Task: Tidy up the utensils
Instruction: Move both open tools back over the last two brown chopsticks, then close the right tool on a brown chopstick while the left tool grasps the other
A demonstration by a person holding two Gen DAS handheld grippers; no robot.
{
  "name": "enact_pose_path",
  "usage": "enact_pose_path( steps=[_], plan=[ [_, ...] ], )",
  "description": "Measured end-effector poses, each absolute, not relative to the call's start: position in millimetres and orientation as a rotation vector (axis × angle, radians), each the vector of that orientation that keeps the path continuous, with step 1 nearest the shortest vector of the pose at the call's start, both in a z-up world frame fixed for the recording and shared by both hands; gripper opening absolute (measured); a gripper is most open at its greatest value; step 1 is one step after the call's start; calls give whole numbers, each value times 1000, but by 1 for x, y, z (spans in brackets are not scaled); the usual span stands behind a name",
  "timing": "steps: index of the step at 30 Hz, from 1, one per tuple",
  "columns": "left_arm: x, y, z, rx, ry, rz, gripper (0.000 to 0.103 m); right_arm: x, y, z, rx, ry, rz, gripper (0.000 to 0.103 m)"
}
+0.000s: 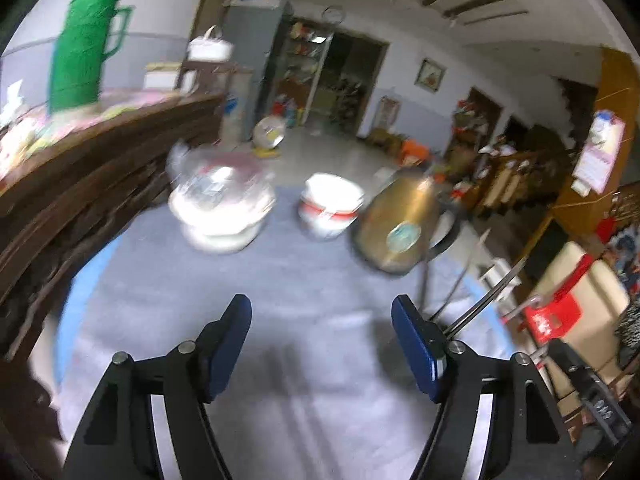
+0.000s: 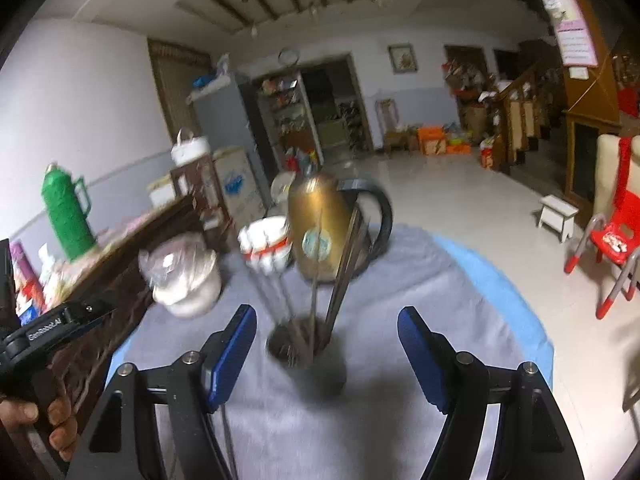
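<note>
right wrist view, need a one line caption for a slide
Open right gripper over a dark holder of utensils on a grey cloth, gold kettle behind.

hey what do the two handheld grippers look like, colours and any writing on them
Both the left gripper and the right gripper look alike: glossy black linkage arms with round silver pivot pins, ending in flat dark blue pads. In the right wrist view, the left gripper's black body shows pale lettering that seems to read GenRobot.AI. No cables or sleeves are visible.
</note>
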State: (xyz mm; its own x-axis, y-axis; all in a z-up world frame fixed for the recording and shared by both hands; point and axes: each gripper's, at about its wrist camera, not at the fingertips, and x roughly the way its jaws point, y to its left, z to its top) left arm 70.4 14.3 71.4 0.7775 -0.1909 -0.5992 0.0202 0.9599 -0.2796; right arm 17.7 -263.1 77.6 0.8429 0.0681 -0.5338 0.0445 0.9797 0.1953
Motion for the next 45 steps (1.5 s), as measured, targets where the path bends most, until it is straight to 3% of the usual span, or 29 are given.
enact_pose_path(
  steps=[5,11,31,39,42,44,45],
  plan=[
    [50,46,-4,-277,862,-20,73,7,-241,14,182,760,61,77],
    [39,54,-51,-285,986,34,73,2,-213,-37,168,923,123,76],
    [27,49,-79,-227,1075,65,73,1,-196,-73,128,1045,121,76],
    [17,56,-89,-243,1101,103,73,21,-183,-62,76,1044,163,75],
    [15,59,-90,-251,1105,109,73,39,-166,-55,53,1038,210,68],
    [14,61,-91,-258,1104,113,73,52,-155,-55,48,1050,240,56],
    [14,62,-91,-260,1104,114,73,59,-150,-57,53,1061,254,45]
  ],
)
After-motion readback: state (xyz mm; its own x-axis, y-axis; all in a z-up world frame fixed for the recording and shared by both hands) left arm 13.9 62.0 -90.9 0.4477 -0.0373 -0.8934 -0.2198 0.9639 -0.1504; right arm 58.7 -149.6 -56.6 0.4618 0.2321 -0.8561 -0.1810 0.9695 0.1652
